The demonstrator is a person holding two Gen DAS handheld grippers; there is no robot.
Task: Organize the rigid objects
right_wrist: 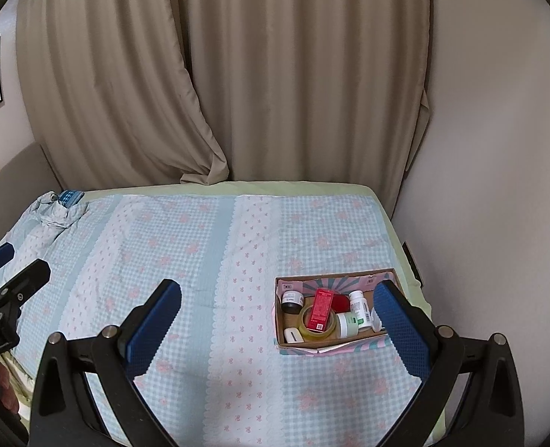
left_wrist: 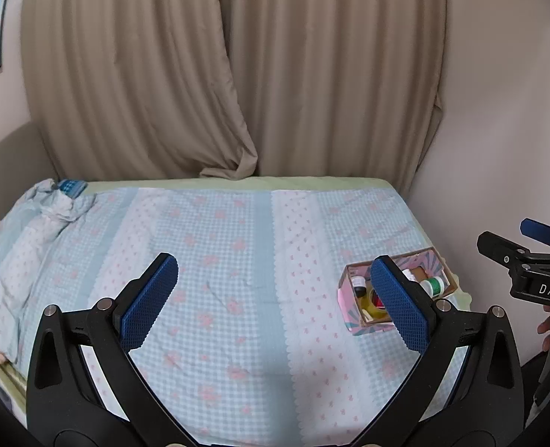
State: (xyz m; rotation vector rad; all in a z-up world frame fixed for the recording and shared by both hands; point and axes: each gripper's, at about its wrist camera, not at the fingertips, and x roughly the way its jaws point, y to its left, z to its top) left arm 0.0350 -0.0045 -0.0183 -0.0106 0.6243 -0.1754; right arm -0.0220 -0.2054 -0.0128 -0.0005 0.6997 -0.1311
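A cardboard box (right_wrist: 353, 275) with a pink and teal patterned outside sits on the bed at the right. It holds a red carton (right_wrist: 321, 308), a roll of tape (right_wrist: 316, 329), a dark-lidded jar (right_wrist: 292, 301), a white bottle (right_wrist: 360, 307), a green-labelled jar (right_wrist: 347, 325) and a small white item (right_wrist: 293, 335). The box also shows in the left wrist view (left_wrist: 349, 298), partly behind a finger. My left gripper (left_wrist: 275, 298) is open and empty above the bed's middle. My right gripper (right_wrist: 277, 320) is open and empty, its right finger (right_wrist: 401, 331) just right of the box.
The bed has a light blue checked floral cover (right_wrist: 185, 253). A blue patterned item (right_wrist: 70, 196) lies on rumpled fabric at the far left corner. Beige curtains (right_wrist: 237, 74) hang behind. A wall (right_wrist: 498, 186) runs along the right side.
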